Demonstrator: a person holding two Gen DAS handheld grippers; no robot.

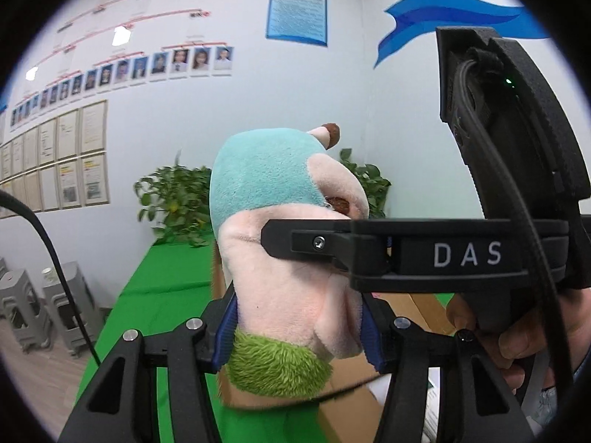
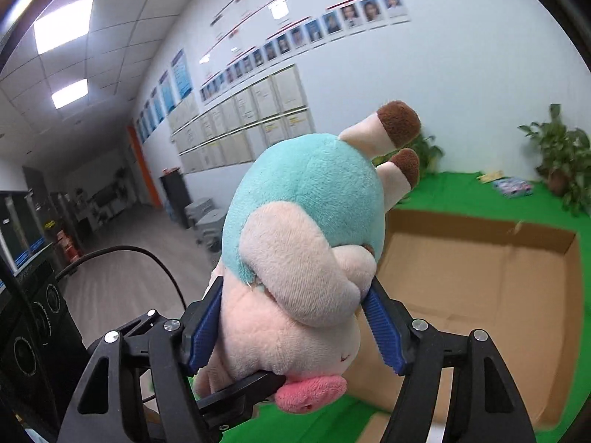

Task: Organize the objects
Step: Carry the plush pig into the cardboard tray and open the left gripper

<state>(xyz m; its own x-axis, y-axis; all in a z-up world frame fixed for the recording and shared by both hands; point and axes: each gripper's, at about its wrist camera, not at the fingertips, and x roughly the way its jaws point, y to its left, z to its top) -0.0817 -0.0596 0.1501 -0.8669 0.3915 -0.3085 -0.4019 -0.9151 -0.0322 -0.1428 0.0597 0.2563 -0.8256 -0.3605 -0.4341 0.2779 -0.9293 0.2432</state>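
A plush toy (image 1: 280,251) with a teal body, pale pink head, green tuft and brown-tipped feet hangs upside down in the air between both grippers. My left gripper (image 1: 299,336) is shut on its head. My right gripper (image 2: 291,325) is shut on the plush toy (image 2: 303,229) too, its blue pads (image 2: 384,332) pressing both sides. The right gripper's black body (image 1: 461,254), marked DAS, crosses the left wrist view from the right and touches the toy. An open cardboard box (image 2: 480,280) lies below and right of the toy on the green table (image 2: 461,192).
Potted plants (image 2: 561,158) stand at the table's far edge by the white wall. A small colourful packet (image 2: 513,186) lies near them. Grey stools (image 1: 44,302) stand on the floor left of the table. A black cable (image 2: 147,258) hangs at the left.
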